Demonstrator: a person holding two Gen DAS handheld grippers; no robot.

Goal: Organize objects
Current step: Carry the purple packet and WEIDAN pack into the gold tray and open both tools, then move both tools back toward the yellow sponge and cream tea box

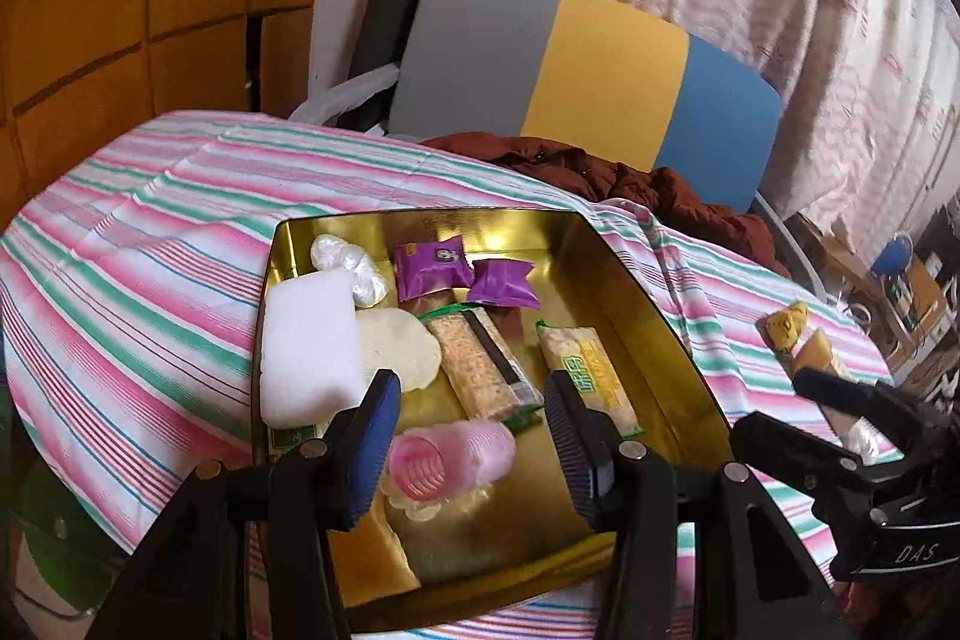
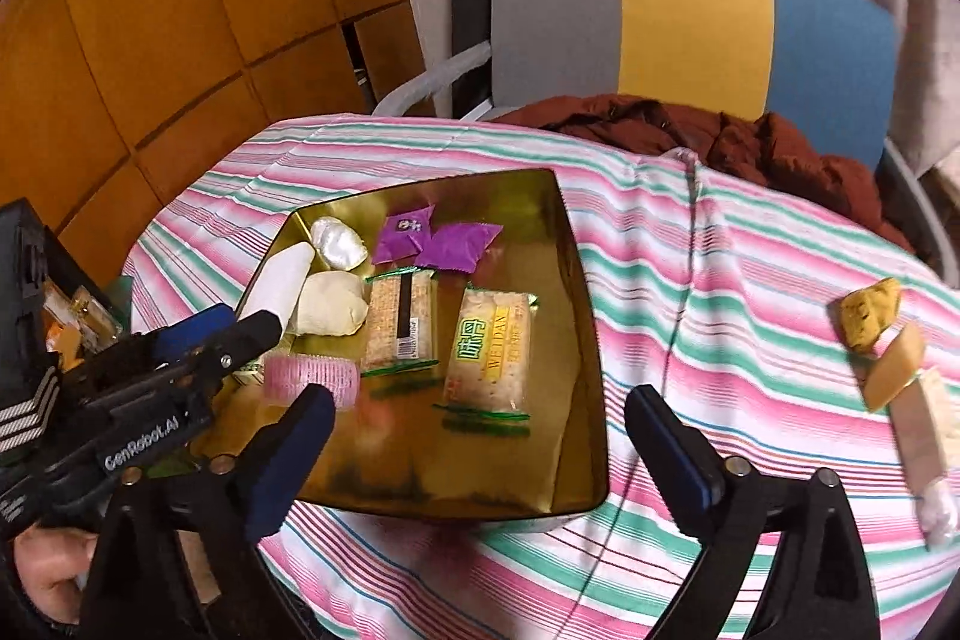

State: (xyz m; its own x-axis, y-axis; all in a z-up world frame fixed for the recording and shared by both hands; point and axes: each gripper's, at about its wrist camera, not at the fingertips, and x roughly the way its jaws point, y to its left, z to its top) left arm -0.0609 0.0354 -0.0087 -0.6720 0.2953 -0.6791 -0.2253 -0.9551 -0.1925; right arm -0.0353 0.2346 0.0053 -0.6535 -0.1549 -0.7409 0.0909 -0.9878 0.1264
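A gold tin tray (image 1: 636, 280) sits on the striped tablecloth (image 1: 150, 250). It holds a white foam block (image 1: 309, 346), two purple packets (image 1: 429, 268), two cracker packs (image 1: 480, 364) and a pink hair roller (image 1: 450, 454). My left gripper (image 1: 474, 400) is open over the tray's near end, and the roller lies loose between and below its fingers. My right gripper (image 2: 480, 436) is open wide above the tray's (image 2: 576, 316) near right corner, holding nothing. The roller (image 2: 312, 376) lies just past the left gripper (image 2: 240, 325). Yellow-brown pieces (image 2: 870, 316) and a tan wedge (image 2: 894, 367) lie on the cloth at the right.
A chair with a grey, yellow and blue back (image 2: 690, 22) stands behind the table, with a brown jacket (image 2: 720, 136) on it. Orange wall panels (image 2: 150, 40) rise on the left. A hand (image 2: 48, 562) holds the left gripper's handle. A long wrapped pack (image 2: 918, 436) lies near the right table edge.
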